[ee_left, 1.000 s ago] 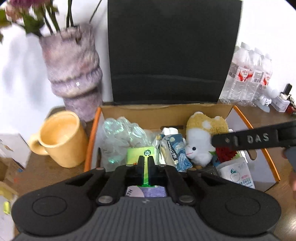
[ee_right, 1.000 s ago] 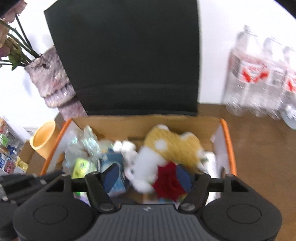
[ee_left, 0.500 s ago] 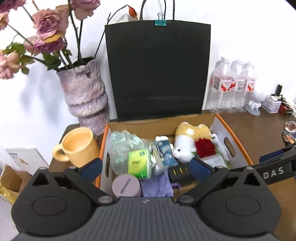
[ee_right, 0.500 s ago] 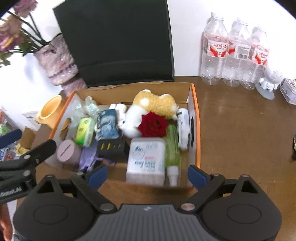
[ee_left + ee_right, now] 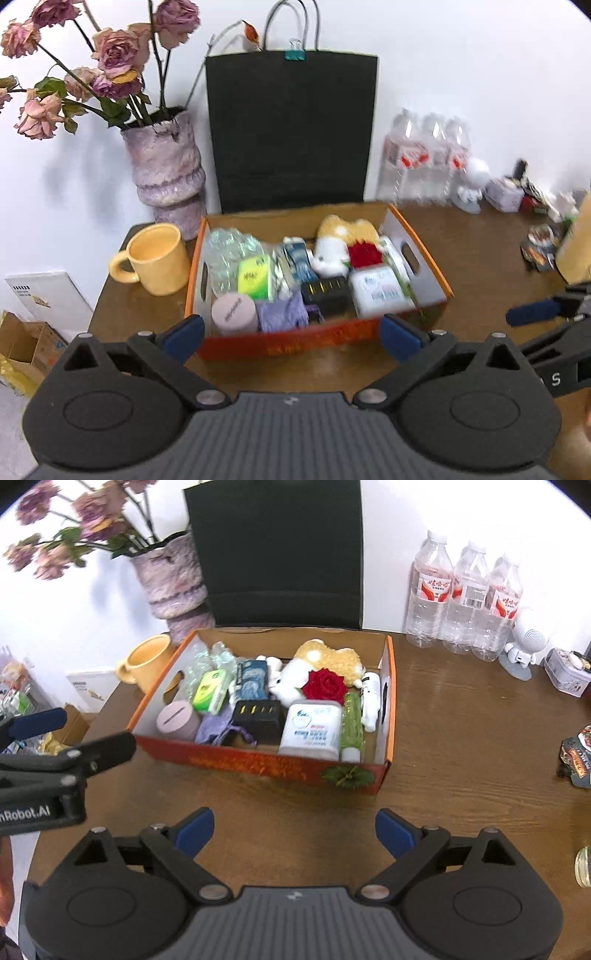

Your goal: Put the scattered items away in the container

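Cardboard box (image 5: 386, 716) w/ orange rim sits mid-table on the brown table (image 5: 461, 738), packed w/ the tidied items: pink round tin (image 5: 177, 722), green tissue pack (image 5: 210, 690), blue patterned pack (image 5: 253, 683), black case (image 5: 258, 716), purple cloth (image 5: 216, 729), white wipes pack (image 5: 310, 729), green tube (image 5: 351, 720), white bottle (image 5: 371, 701), plush toy (image 5: 325, 664) w/ red rose (image 5: 325, 685) on it, plus crinkled clear plastic (image 5: 199, 661) at the back left corner. Your left gripper (image 5: 291, 334) is spread wide, nothing between its blue pads, held above the box's near wall; your right gripper (image 5: 293, 830) is likewise released, empty, over bare table in front of the box. Neither touches anything. Behind the box: 1 black paper bag (image 5: 277, 550) against the wall, 1 purple vase (image 5: 170, 579) w/ faded pink roses (image 5: 110, 51) to its left, 1 yellow mug (image 5: 155, 258) just beside the box's left wall. Right of the bag: 3 water bottles (image 5: 465, 598) w/ red-white labels, text too small to read, then a small white robot figure (image 5: 524, 650) & a tin (image 5: 567, 672). Readable writing: "nRobot.AI" on the left gripper's side in the right wrist view; wipes pack print too blurred to read. Green leaf sprig (image 5: 345, 775) lies against the box's front right corner.
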A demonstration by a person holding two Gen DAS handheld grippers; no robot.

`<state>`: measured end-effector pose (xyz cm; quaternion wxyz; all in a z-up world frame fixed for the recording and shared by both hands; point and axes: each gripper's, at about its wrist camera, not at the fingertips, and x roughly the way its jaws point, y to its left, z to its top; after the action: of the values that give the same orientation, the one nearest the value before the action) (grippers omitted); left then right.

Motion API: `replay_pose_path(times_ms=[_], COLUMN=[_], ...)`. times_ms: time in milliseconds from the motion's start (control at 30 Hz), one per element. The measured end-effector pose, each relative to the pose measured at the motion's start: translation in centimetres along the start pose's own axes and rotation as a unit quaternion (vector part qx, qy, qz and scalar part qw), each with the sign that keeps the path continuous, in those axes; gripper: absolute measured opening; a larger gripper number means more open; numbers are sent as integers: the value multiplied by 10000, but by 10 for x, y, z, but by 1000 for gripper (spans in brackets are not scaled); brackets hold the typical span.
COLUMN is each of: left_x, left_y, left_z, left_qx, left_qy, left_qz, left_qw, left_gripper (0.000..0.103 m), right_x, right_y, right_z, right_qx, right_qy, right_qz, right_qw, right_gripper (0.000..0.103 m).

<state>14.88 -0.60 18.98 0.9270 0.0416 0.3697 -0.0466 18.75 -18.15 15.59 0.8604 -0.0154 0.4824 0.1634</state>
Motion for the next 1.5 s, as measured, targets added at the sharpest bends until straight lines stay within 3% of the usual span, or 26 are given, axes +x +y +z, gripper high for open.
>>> replay_pose_path(times_ms=[233,367,600,733,900,1000,1200,1500], left_x=[-34,-54,-61,-49,-23,-9,5,19], left_y=[0,-3,-5,-1,5,7,3,-5], left_z=[-19,-45,-131,-185,-226,-239,-243,-243], left_qx=[-70,-48,-25,-165,-570,-726,-477,-202], left_qy=[-105,-391,-1231,-1582,-1289,-1164,-898,-372], left_qz=[-70,-176,-159,-102,-202,-185,105,197], left_qw=[9999,9991,9923,9872,9898,9904,9948,9989], left_gripper=[103,103,103,103,103,103,103,103], right_x=[-26,-41,-37,-11,19,31,46,58], right_y=[8,15,30,36,43,43,34,35], right_z=[-20,-41,-113,-164,-207,-217,-225,-231], right_qx=[-36,-52,-102,-73,-168,-90,201,176], right_qy=[-203,-535,-1503,-1749,-2011,-1918,-1751,-1614], right_qz=[25,-11,-238,-225,-549,-544,-411,-574], right_qw=[9998,9986,9883,9843,9779,9799,9835,9851], right_gripper=[95,95,101,101,102,102,103,103])
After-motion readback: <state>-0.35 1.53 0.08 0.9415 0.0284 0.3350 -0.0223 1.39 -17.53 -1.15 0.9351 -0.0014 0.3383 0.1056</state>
